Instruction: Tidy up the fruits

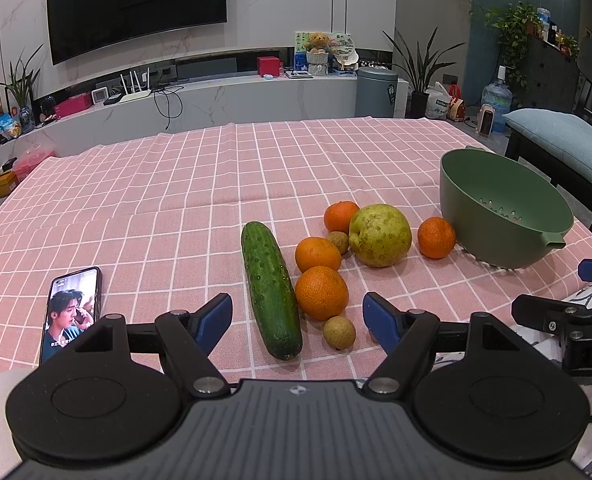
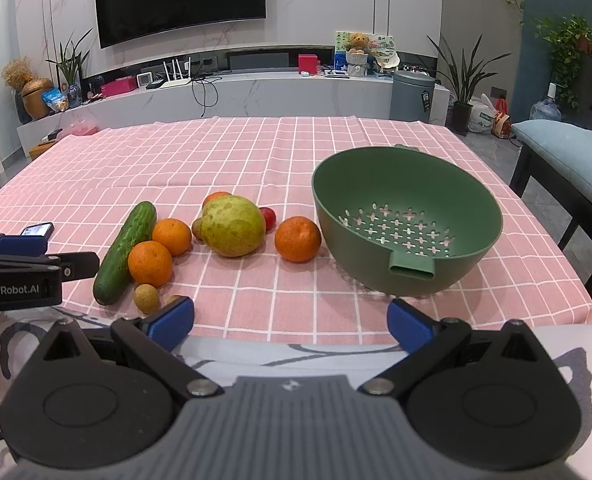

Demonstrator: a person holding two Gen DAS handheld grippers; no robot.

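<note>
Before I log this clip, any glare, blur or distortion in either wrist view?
Left wrist: strong fisheye bend, TV edges bow, dark corners; fruit sharp. Right wrist: same bend; green colander sharp, soft shadow beneath; no blur or harsh glare.

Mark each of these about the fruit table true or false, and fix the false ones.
1. The colander has fruit in it. False: it holds nothing.
2. The cucumber lies left of the oranges. True.
3. The left gripper grips an orange. False: its jaws are open and hold nothing.
4. The pear sits between oranges. True.
5. The phone lies inside the colander. False: it lies on the cloth, left of the cucumber.
6. The right gripper is open. True.
</note>
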